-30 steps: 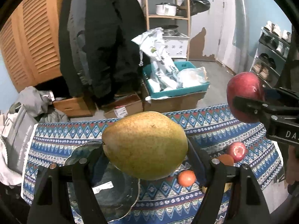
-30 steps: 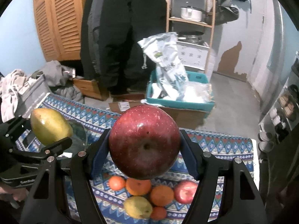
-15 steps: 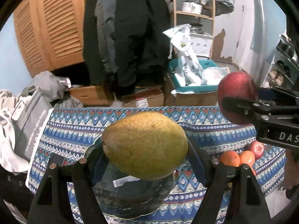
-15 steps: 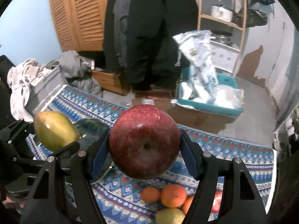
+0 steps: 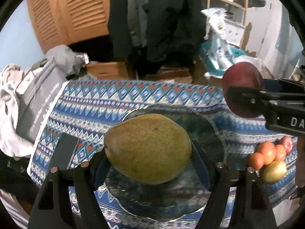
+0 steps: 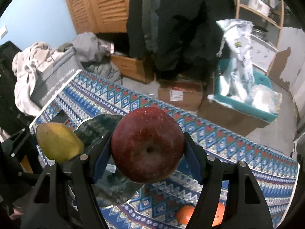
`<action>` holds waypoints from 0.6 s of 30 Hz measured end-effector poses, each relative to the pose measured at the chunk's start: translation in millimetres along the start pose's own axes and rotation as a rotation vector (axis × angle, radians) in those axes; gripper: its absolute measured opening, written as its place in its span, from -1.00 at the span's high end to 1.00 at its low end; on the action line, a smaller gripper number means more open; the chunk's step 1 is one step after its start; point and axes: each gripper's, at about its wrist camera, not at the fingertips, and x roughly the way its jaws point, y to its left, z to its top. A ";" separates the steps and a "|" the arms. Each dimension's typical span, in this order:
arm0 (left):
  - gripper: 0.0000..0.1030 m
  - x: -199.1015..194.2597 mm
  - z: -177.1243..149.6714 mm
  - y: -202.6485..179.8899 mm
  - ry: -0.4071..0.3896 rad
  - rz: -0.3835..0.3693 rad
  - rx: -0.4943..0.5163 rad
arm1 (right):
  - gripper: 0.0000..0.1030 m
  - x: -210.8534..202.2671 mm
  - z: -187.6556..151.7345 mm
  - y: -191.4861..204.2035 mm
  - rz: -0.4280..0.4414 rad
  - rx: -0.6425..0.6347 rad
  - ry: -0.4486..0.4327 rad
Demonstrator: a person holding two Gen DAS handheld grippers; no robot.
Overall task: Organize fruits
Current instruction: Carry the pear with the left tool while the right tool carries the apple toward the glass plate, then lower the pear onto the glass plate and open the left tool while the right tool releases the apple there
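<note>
My left gripper (image 5: 147,162) is shut on a green-yellow pear (image 5: 147,148), held above a dark glass plate (image 5: 207,131) on the patterned tablecloth (image 5: 114,103). My right gripper (image 6: 147,159) is shut on a dark red apple (image 6: 147,145), beside and right of the pear (image 6: 58,143), over the plate's right edge (image 6: 99,124). In the left wrist view the apple (image 5: 242,87) shows at the right. A pile of oranges (image 5: 266,152), a small red apple (image 5: 286,145) and a second pear (image 5: 274,171) lies on the cloth to the right.
A dark phone-like slab (image 5: 65,152) lies on the cloth left of the plate. A grey bag and clothes (image 5: 36,95) sit at the table's left end. Cardboard boxes (image 6: 180,93) and a teal bin (image 6: 247,103) stand on the floor beyond.
Both grippers moved left and down with their fruit, from over the fruit pile to over the glass plate. The plate now sits right under the pear.
</note>
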 end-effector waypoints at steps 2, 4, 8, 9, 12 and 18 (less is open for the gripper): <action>-0.52 8.4 -3.8 8.3 0.019 0.007 -0.014 | -0.38 12.2 -1.0 7.3 0.005 -0.018 0.022; -0.52 17.1 -6.8 16.1 0.041 0.012 -0.031 | -0.38 22.7 -1.8 12.3 0.012 -0.025 0.042; -0.52 33.4 -13.5 27.5 0.080 0.023 -0.052 | -0.38 41.8 -4.1 16.4 0.039 -0.012 0.081; -0.52 37.8 -15.9 29.1 0.092 0.025 -0.054 | -0.38 46.6 -4.4 17.4 0.042 -0.009 0.091; -0.52 48.8 -22.7 31.7 0.121 0.016 -0.046 | -0.38 59.0 -5.7 20.9 0.047 -0.006 0.119; -0.52 62.3 -32.4 41.8 0.180 -0.001 -0.094 | -0.38 78.6 -13.8 26.1 0.046 -0.027 0.182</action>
